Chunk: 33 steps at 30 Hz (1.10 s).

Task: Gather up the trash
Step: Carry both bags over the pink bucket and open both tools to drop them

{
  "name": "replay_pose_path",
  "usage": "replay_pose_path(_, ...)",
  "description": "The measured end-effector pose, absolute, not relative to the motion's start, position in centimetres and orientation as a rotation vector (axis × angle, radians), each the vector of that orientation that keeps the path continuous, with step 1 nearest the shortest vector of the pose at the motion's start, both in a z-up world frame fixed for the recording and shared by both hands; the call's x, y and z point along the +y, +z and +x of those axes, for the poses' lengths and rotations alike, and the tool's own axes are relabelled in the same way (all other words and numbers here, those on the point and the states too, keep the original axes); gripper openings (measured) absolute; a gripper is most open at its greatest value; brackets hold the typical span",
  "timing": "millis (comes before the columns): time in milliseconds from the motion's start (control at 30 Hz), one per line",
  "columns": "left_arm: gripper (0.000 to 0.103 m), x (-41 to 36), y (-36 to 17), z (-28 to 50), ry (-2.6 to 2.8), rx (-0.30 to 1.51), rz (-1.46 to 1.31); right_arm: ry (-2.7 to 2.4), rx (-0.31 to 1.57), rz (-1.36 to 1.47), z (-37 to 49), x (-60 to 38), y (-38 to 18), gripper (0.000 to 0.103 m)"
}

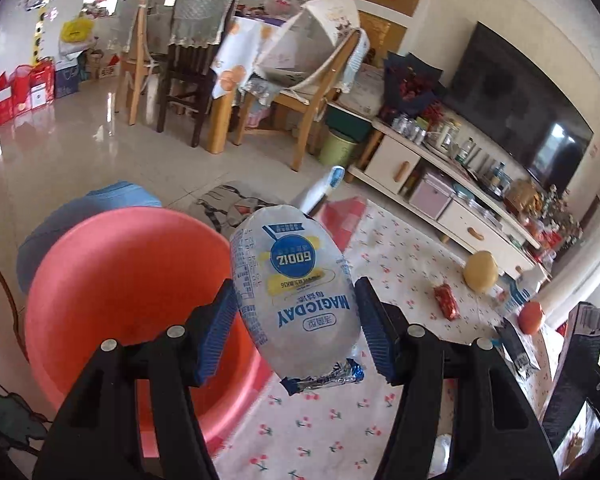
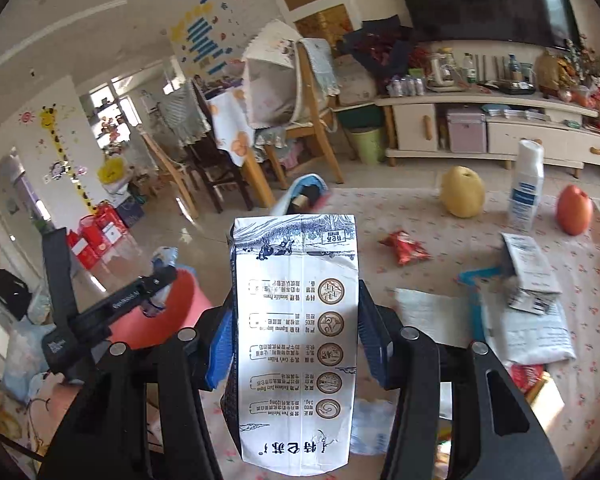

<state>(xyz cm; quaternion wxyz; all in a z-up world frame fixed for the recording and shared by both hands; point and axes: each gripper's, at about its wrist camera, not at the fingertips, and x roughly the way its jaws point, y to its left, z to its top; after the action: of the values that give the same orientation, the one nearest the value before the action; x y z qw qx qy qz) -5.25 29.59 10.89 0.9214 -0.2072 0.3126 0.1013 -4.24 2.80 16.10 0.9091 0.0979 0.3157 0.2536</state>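
My left gripper is shut on a white and blue MAGICDAY snack packet, held in the air just right of the red plastic basin. My right gripper is shut on a white milk carton with blue drawings, held upright above the table. The basin also shows in the right wrist view, at the left behind the left gripper's body. A red snack wrapper lies on the cherry-print tablecloth; it also shows in the left wrist view.
On the table stand a yellow pear, an orange fruit, a white bottle, a second flattened carton, a paper tissue and a white bag. Chairs and a TV cabinet stand beyond.
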Motion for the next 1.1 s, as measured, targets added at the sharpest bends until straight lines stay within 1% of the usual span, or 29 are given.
replay_pose_path(167,0.061,35.8,9.9,-5.9,0.322,0.646,-0.527,0.692,0.662,0.221,-1.9,12.0,16.2,0.055)
replay_pose_path(333,0.061,40.2,9.0,-6.6,0.39,0.64,-0.614,0.797,0.676,0.214,-0.2,19.5,15.3,0.055)
replay_pose_path(600,0.061,43.0,7.2,-6.4,0.416,0.665,-0.681,0.824,0.726,0.241,2.1,24.9,11.6,0.056)
replay_pose_path(633,0.061,43.2,7.0,-6.5,0.42,0.667,-0.682,0.822,0.734,0.237,2.3,25.3,11.0,0.058)
replay_pose_path(700,0.061,43.4,6.8,-6.4,0.426,0.673,-0.682,0.81,0.743,0.225,2.4,25.8,10.2,0.067)
replay_pose_path(733,0.061,43.5,6.6,-6.4,0.433,0.675,-0.688,0.795,0.749,0.223,2.4,25.7,9.8,0.075)
replay_pose_path(767,0.062,43.6,6.5,-6.4,0.44,0.674,-0.695,0.787,0.754,0.227,2.4,25.6,9.5,0.081)
replay_pose_path(800,0.064,43.7,6.4,-6.5,0.448,0.673,-0.7,0.779,0.751,0.23,2.3,25.3,9.4,0.082)
replay_pose_path(833,0.069,43.8,6.3,-6.6,0.457,0.668,-0.705,0.765,0.745,0.226,2.1,24.9,9.4,0.085)
replay_pose_path(867,0.078,43.9,6.3,-6.8,0.467,0.661,-0.709,0.748,0.739,0.219,2.1,24.5,9.1,0.09)
replay_pose_path(967,0.083,43.9,6.3,-6.9,0.483,0.63,-0.717,0.713,0.718,0.206,1.3,23.4,9.5,0.091)
replay_pose_path(1100,0.089,43.5,6.8,-7.7,0.469,0.526,-0.723,0.653,0.662,0.153,-0.4,21.3,9.9,0.093)
